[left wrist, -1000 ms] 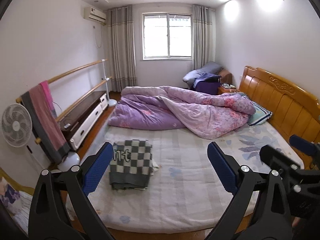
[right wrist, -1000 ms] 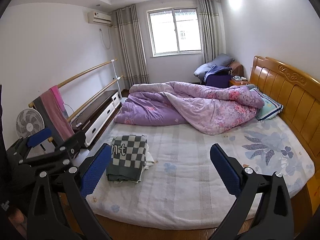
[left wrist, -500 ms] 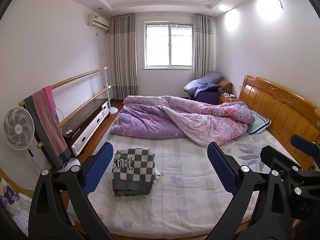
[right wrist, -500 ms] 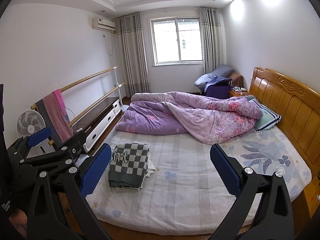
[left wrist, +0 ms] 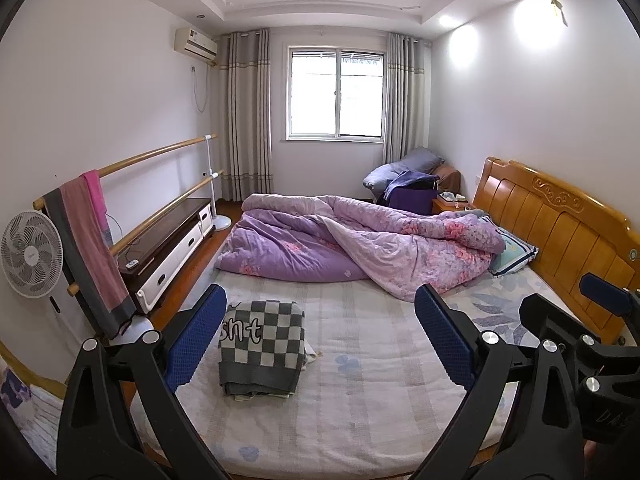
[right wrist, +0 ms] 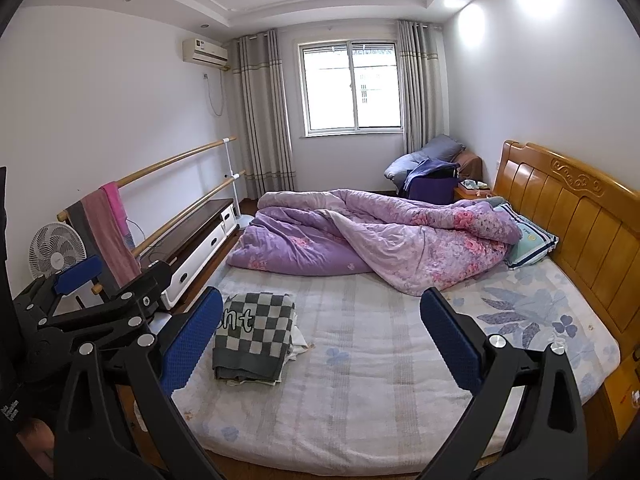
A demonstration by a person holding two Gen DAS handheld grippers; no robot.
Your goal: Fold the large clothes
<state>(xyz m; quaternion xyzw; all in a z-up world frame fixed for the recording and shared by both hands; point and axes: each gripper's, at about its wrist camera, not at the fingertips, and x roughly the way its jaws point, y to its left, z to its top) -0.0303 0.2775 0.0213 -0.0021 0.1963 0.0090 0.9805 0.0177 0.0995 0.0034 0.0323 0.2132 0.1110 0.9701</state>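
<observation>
A folded grey-and-white checkered garment (left wrist: pixel 262 346) lies on the near left part of the bed (left wrist: pixel 372 412), on top of a pale folded piece. It also shows in the right wrist view (right wrist: pixel 252 336). My left gripper (left wrist: pixel 320 340) is open and empty, held well above and short of the bed. My right gripper (right wrist: pixel 320 340) is open and empty too, level with the left one. Each gripper shows at the edge of the other's view.
A crumpled purple floral duvet (left wrist: pixel 360 248) fills the far half of the bed. A wooden headboard (left wrist: pixel 560 232) is on the right. On the left stand a fan (left wrist: pixel 32 254), a rail with hanging cloths (left wrist: pixel 88 240) and a low cabinet (left wrist: pixel 168 248).
Both grippers have risen and tilted up, so the bed and garment sit lower in the views and more ceiling shows. The garment has not moved.
</observation>
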